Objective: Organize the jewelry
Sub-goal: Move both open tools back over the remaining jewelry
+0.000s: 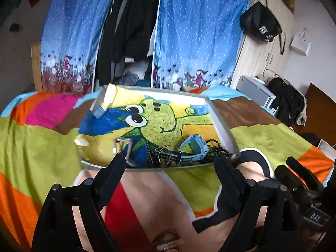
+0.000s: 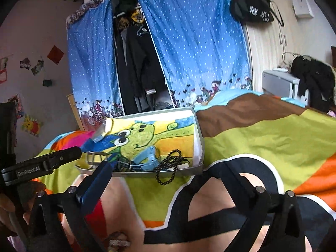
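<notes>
The left gripper (image 1: 170,159) stands wide open at the near rim of the shallow tray (image 1: 222,124), mid-frame; the right gripper (image 2: 166,168) gapes open too. A blue watch (image 1: 194,145), hoop bangles (image 1: 168,154) and black bead necklace (image 2: 168,168) huddle at that near edge. The necklace already spills over the rim; I judge a nudge could drag it off or tangle the pile.

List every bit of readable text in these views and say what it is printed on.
"GenRobot.AI": on the left gripper, seen in the right wrist view.
"SVO", roughly, upside down and blurred: on the right gripper, seen in the left wrist view.
White characters on the black bag hanging on the wardrobe: too blurred to read.
Nothing readable on the tray, blue watch or bead necklace.
</notes>
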Demonstrator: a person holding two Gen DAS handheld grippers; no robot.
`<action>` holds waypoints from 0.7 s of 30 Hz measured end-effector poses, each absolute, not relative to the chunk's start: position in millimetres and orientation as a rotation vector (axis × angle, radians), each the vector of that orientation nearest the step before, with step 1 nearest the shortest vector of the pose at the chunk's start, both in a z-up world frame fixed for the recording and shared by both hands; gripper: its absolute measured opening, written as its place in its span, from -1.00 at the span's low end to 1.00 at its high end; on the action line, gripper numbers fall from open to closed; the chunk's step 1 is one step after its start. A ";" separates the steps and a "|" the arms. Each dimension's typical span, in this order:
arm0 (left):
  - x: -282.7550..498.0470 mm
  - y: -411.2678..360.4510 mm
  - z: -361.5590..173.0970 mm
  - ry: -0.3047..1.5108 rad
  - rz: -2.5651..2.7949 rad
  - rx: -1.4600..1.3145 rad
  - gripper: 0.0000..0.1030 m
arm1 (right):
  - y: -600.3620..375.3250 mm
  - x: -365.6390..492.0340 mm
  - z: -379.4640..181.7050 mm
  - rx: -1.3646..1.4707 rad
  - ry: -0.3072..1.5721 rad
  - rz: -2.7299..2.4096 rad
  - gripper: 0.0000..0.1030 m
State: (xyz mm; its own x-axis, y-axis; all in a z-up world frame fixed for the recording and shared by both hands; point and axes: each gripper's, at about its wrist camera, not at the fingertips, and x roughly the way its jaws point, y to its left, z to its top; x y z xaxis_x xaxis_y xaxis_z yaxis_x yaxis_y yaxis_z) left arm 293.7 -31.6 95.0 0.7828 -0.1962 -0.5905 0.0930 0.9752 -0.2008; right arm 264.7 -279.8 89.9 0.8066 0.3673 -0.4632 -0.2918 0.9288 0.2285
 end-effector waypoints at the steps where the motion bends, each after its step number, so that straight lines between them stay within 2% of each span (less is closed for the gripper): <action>1: 285.6 -31.3 98.9 0.639 -0.156 -0.161 0.60 | -279.5 257.7 93.6 0.147 0.517 0.353 1.00; 9: 202.6 -22.1 117.9 0.502 -0.101 -0.125 0.63 | -269.6 188.3 118.2 0.121 0.421 0.368 1.00; 21: 120.3 1.2 104.2 0.489 -0.061 -0.080 0.63 | -251.8 109.9 101.7 0.098 0.436 0.378 1.00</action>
